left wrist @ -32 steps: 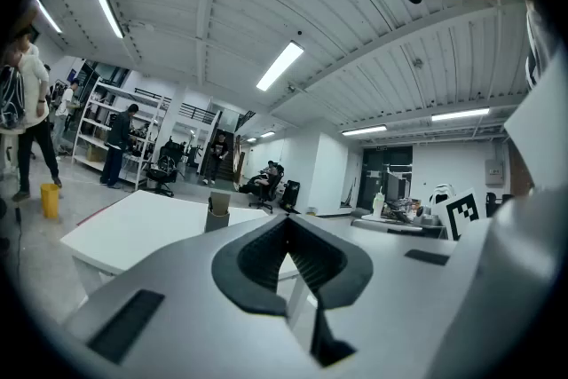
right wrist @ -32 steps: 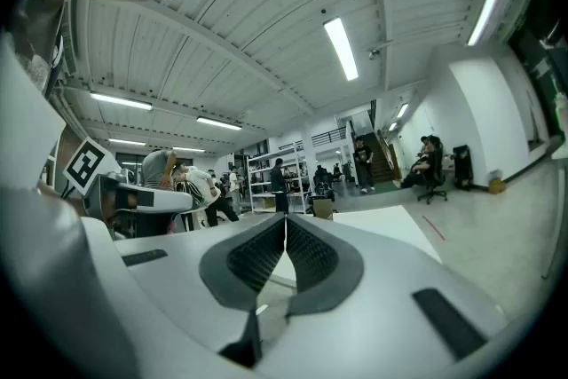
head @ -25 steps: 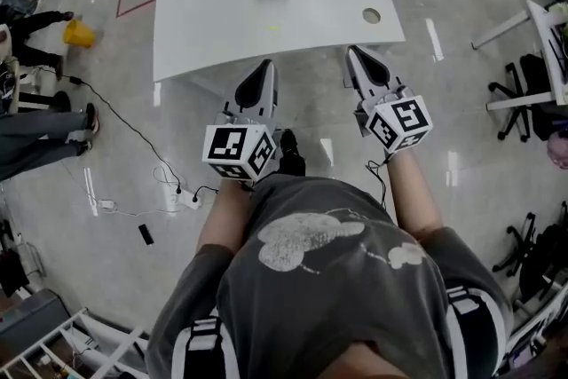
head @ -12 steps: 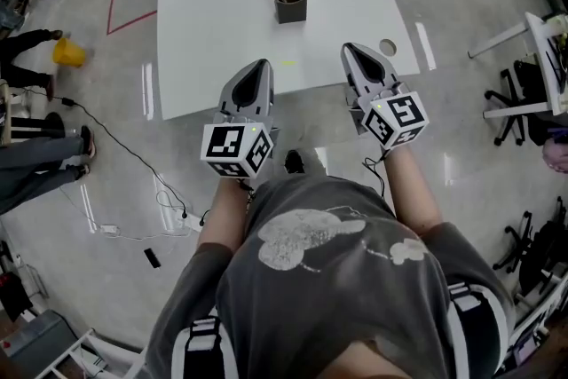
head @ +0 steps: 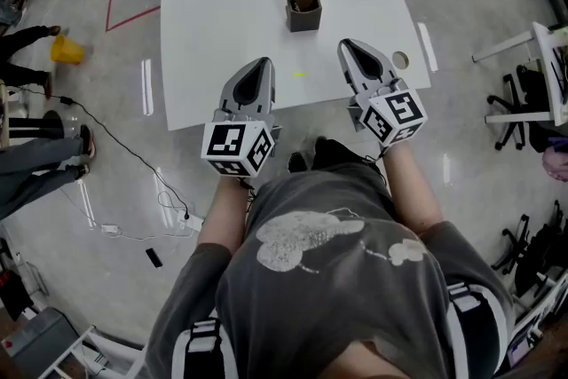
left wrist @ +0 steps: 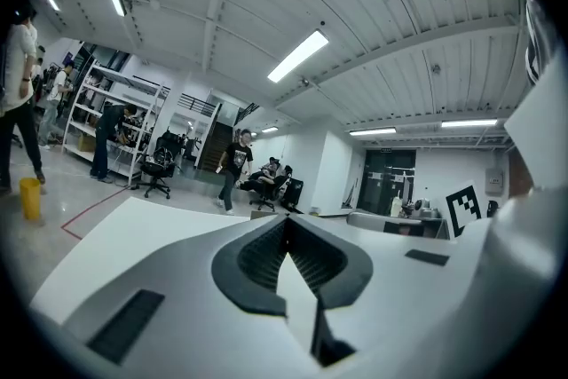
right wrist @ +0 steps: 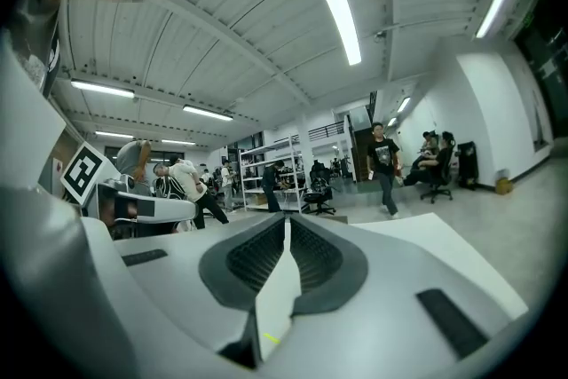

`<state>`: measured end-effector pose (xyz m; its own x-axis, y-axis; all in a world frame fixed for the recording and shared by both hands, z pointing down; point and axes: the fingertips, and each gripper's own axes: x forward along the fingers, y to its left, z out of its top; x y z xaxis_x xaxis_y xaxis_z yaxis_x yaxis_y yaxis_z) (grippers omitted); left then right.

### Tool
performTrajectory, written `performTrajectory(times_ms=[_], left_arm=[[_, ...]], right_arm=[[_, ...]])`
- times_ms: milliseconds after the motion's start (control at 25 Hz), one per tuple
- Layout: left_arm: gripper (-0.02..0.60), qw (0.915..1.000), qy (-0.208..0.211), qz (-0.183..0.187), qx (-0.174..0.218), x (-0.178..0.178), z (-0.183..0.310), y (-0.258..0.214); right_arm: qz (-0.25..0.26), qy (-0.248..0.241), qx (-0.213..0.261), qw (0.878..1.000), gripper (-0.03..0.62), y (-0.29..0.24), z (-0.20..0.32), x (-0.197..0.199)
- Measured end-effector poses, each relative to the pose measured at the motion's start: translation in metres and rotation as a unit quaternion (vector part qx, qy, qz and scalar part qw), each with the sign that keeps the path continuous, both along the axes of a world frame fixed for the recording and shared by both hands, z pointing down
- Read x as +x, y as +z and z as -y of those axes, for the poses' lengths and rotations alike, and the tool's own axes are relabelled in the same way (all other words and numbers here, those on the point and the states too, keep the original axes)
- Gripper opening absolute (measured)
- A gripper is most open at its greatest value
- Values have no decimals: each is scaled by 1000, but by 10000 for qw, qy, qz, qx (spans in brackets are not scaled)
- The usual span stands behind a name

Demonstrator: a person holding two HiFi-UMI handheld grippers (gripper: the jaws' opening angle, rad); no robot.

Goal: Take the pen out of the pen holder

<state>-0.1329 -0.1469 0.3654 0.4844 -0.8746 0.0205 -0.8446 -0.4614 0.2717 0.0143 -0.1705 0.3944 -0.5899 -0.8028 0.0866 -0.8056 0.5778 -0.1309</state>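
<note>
Seen from above, a person in a grey shirt [head: 328, 280] fills the lower frame, holding a gripper in each hand at the near edge of a white table [head: 222, 22]. The left gripper [head: 260, 65], at centre left, has its jaws pressed together with nothing between them; the right gripper [head: 348, 46], just right of centre, is likewise closed and empty. Each carries a cube of square markers at its rear. Farther up the table, at upper centre and well apart from both grippers, the dark pen holder [head: 303, 6] stands upright; something dark shows in its opening, but the pen cannot be made out clearly. A yellow object [head: 64, 50] sits on the floor at upper left.
</note>
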Motion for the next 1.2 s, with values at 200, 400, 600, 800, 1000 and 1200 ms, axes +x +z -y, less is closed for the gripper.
performTrajectory(times_ms=[200, 400, 600, 800, 1000, 1200], left_arm=[[8, 9999, -69, 75, -115, -1, 24, 9], [8, 9996, -204, 94, -189, -2, 58, 13], [8, 9992, -291, 122, -252, -2, 94, 19], [8, 9985, -396, 200, -320, 0, 121, 24], [8, 9975, -538, 227, -402, -3, 139, 28], [8, 9963, -653, 226, -516, -12, 154, 35]], right_arm=[[-74, -250, -59, 9996, 9, 9, 32, -14], [-161, -489, -171, 9985, 17, 21, 73, -27], [-262, -697, -338, 9967, 51, 32, 115, -38], [-409, -1068, -588, 9917, 102, 48, 140, -51], [-667, -1402, -724, 9852, 126, 60, 155, -68], [-1060, -1618, -829, 9776, 126, 73, 168, -90]])
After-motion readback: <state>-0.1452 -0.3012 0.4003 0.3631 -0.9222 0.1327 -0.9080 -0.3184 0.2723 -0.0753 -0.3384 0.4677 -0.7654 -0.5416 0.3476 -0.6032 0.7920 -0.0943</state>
